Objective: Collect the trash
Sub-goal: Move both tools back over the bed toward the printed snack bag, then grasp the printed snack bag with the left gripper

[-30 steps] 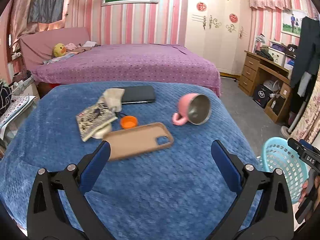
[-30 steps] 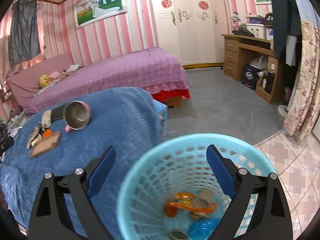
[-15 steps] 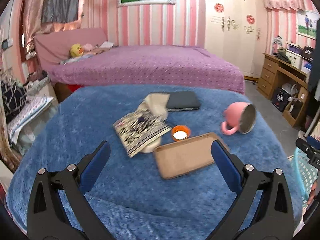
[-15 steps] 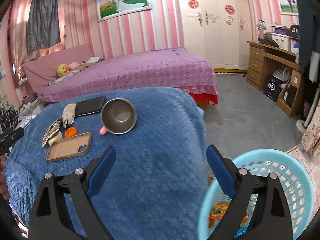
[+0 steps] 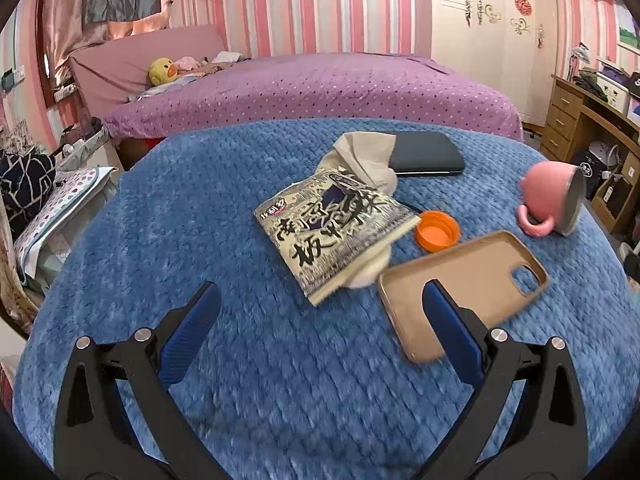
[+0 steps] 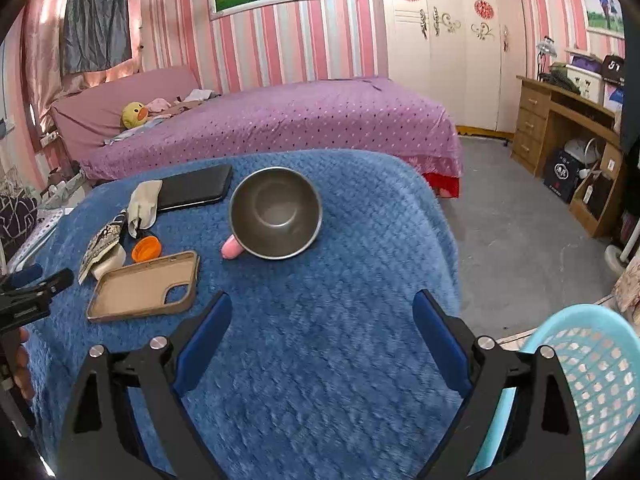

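Note:
A printed snack wrapper (image 5: pixel 334 226) lies on the blue blanket-covered table (image 5: pixel 200 220), over a white scrap, with an orange bottle cap (image 5: pixel 437 233) beside it. My left gripper (image 5: pixel 320 304) is open and empty, just short of the wrapper. In the right wrist view the wrapper (image 6: pixel 102 242) and the cap (image 6: pixel 146 249) sit at the left. My right gripper (image 6: pixel 322 312) is open and empty over the table's right part. A light blue trash basket (image 6: pixel 592 380) stands on the floor at the lower right.
A tan phone case (image 5: pixel 460 288), a tipped pink mug (image 5: pixel 552 200), a black phone (image 5: pixel 424 154) and a beige sock (image 5: pixel 366 154) also lie on the table. A purple bed (image 6: pixel 300 120) stands behind. A wooden desk (image 6: pixel 568 120) is at the right.
My left gripper has moved left and closer to the wrapper. My right gripper has swung from above the basket over to the table; the basket now sits at the lower right.

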Motion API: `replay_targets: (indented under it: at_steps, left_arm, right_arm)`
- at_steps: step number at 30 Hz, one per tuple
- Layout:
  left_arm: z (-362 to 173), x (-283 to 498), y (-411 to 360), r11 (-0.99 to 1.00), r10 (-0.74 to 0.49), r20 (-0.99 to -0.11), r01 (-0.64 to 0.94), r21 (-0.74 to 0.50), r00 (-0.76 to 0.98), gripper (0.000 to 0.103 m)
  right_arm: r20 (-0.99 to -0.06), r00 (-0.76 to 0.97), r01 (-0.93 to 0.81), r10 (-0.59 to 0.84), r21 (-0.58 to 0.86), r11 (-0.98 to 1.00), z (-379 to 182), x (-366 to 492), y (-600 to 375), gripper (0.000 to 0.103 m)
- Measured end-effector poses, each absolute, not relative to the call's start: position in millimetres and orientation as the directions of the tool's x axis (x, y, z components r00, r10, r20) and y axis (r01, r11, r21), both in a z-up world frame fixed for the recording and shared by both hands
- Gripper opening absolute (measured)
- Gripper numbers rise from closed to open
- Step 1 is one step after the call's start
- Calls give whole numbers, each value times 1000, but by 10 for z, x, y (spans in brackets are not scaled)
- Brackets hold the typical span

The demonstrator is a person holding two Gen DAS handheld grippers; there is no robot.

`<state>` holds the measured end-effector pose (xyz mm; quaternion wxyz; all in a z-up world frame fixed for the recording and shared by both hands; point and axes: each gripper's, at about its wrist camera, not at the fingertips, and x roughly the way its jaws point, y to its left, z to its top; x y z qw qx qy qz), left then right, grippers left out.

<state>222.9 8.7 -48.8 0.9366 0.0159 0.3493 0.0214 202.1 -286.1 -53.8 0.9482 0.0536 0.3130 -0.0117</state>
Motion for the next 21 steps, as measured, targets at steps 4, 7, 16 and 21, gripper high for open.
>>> replay_targets:
  at_steps: [4, 7, 16, 21]
  left_arm:
    - [-522, 2412, 62, 997, 75, -657, -47, 60, 750, 97]
    - [-624, 2560, 59, 998, 65, -686, -56, 35, 724, 97]
    - [-737, 2770, 231, 991, 60, -726, -127, -38, 685, 97]
    - [-705, 2738, 364, 988, 53, -710, -142, -67, 702, 84]
  right_arm:
    - [-607, 794, 52, -2, 64, 997, -573, 2118, -2765, 90]
    - [-615, 789, 55, -8, 58, 997, -596, 2162, -2742, 90]
    - [-626, 779, 61, -7, 64, 996, -648, 2214, -2764, 90]
    - [-625, 781, 64, -7, 68, 996, -652, 2216, -2780, 90]
